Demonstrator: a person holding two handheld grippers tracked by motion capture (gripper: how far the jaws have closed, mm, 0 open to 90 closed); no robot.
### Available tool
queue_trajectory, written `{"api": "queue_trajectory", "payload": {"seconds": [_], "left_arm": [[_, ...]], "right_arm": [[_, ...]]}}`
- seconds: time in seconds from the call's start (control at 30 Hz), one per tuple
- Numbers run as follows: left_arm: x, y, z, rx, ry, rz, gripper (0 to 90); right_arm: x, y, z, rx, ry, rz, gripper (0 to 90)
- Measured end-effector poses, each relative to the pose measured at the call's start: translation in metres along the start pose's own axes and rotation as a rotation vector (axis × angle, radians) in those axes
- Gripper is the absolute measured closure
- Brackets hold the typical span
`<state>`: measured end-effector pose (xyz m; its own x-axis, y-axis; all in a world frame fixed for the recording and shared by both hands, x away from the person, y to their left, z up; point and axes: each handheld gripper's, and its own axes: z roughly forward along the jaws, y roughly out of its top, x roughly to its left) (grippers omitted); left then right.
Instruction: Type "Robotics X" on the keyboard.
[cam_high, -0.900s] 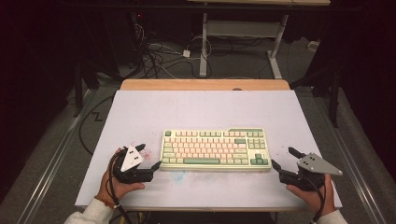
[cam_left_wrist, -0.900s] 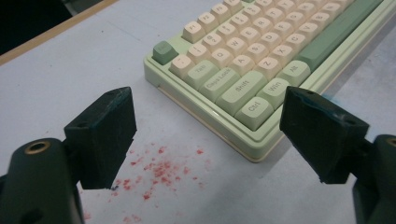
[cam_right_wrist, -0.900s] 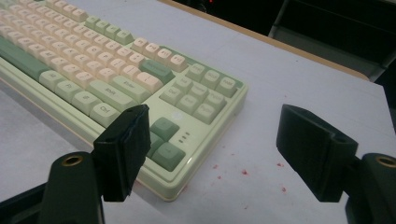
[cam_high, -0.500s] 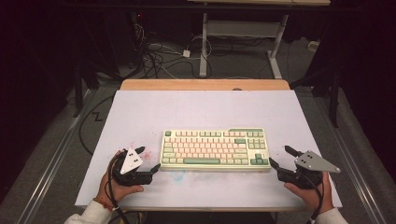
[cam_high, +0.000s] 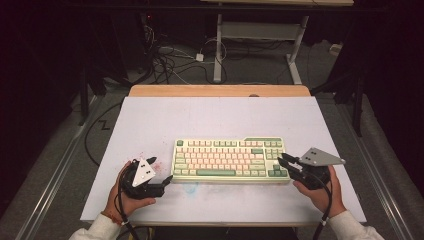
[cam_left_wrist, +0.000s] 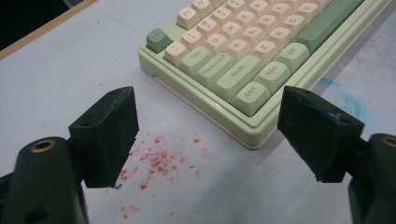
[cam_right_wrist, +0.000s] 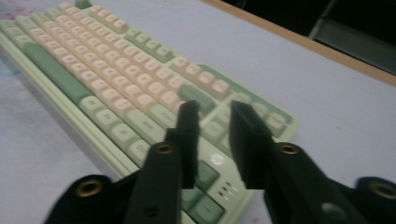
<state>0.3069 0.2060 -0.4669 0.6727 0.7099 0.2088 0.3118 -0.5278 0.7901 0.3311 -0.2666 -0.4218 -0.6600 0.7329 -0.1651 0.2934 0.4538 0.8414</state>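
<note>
While the high view takes in the whole tabletop (cam_high: 220, 117) with the keyboard (cam_high: 229, 160) near its front edge, key legends such as Ctrl and Shift are readable in the left gripper view alone, along with red specks (cam_left_wrist: 159, 161) on the surface. The left tongs (cam_high: 161, 182) are spread wide, holding nothing, at the keyboard's 8 o'clock, its near corner seen between the jaws. The right tongs (cam_high: 284, 162) are nearly closed, gripping nothing, poised over the keyboard's 4 o'clock corner.
</note>
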Motion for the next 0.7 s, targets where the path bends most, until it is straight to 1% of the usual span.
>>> {"api": "queue_trajectory", "payload": {"seconds": [0.07, 0.13, 0.17, 0.2, 0.23, 0.27, 0.3, 0.37, 0.4, 0.47, 0.7], "left_arm": [[0.0, 0.0, 0.001, 0.003, -0.001, 0.0, 19.4], [0.0, 0.0, 0.001, 0.004, 0.004, 0.018, 19.6], [-0.001, 0.0, 0.001, 0.012, -0.003, 0.008, 19.6], [0.0, 0.0, 0.001, 0.004, -0.001, 0.016, 19.6], [0.0, 0.0, 0.001, 0.004, -0.001, 0.016, 19.6], [0.0, -0.001, 0.001, 0.01, -0.009, 0.004, 19.6], [0.0, -0.001, 0.001, 0.01, -0.009, 0.004, 19.6], [0.0, -0.002, 0.0, 0.01, -0.011, 0.002, 19.7], [0.0, -0.002, 0.0, 0.01, -0.015, 0.002, 19.7], [-0.001, -0.002, 0.0, 0.016, -0.013, 0.008, 20.4], [-0.001, -0.002, 0.0, 0.016, -0.02, 0.005, 20.4]], "right_arm": [[0.005, 0.005, 0.008, 0.016, 0.019, -0.022, 84.3], [0.01, 0.01, 0.018, 0.031, 0.042, -0.032, 87.3], [0.012, 0.011, 0.022, 0.042, 0.053, -0.04, 88.3], [0.014, 0.012, 0.027, 0.051, 0.061, -0.047, 89.5], [0.016, 0.012, 0.031, 0.06, 0.068, -0.05, 89.9], [0.018, 0.013, 0.035, 0.069, 0.077, -0.055, 90.0], [0.019, 0.013, 0.039, 0.079, 0.083, -0.062, 90.0], [0.022, 0.013, 0.045, 0.096, 0.092, -0.072, 90.0], [0.022, 0.013, 0.045, 0.096, 0.092, -0.072, 90.0], [0.025, 0.014, 0.052, 0.111, 0.101, -0.08, 90.0], [0.029, 0.012, 0.062, 0.14, 0.113, -0.095, 90.0]]}}
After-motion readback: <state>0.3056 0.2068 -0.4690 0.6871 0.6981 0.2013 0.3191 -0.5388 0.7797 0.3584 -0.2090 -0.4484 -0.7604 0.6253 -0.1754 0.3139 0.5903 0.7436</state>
